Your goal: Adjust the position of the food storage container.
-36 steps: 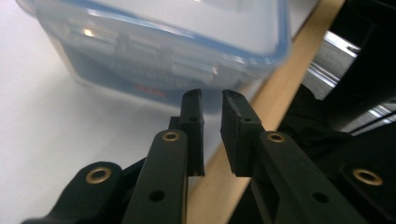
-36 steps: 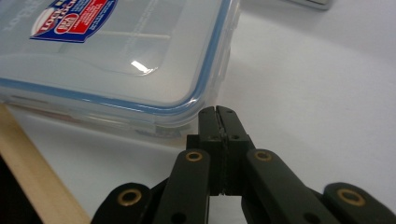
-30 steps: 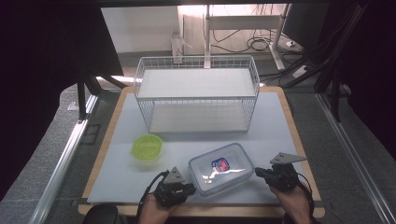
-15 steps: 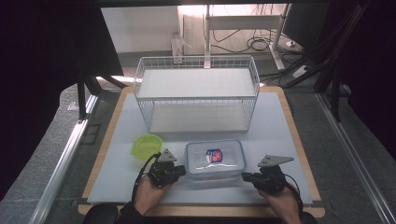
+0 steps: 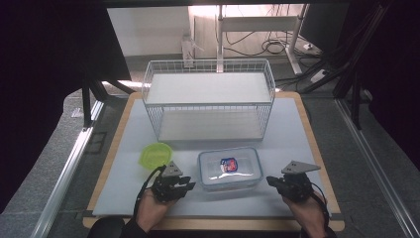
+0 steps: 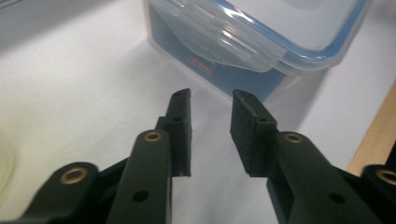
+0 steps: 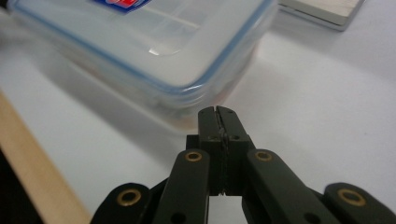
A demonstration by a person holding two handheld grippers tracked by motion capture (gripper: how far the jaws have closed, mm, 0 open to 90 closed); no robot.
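White wire rack (image 5: 208, 101) is standing well ahead of both claws, at the back of the mat (image 5: 292, 129); nothing is near it rn. Clear plastic box (image 5: 230, 168), blue-sealed lid on, is lying flat betw. the two claws, which are working at it, one at each short end.

Left claw (image 5: 187, 184) is sitting just beside the box's left end. Its jaws have just been opening, now standing part-open w/ nothing betw. them; in the left gripper view (image 6: 212, 100) the tips are pointing at the box wall just below the lid latch (image 6: 219, 35), a small gap showing. Right claw (image 5: 271, 181) is at the right end, jaws pressed fully together, holding nothing; in the right gripper view (image 7: 218, 112) the closed tip is aiming at the box corner, just short of it, touch or not I can't tell.

Risks, biggest first:
- Box is sliding-prone on the smooth mat. If one claw pushes w/o the other bracing, it's prob. skidding sideways or spinning, maybe toward the near edge.
- Left jaws are sitting below the latch, so closing here would likely be pinching air or scraping the wall, not catching the flap.
- Right claw, shut, can only poke; off-centre at the corner, it's likely twisting the box.
- Green bowl (image 5: 156, 154) is sitting just behind the left claw; a wide swing could be knocking it.
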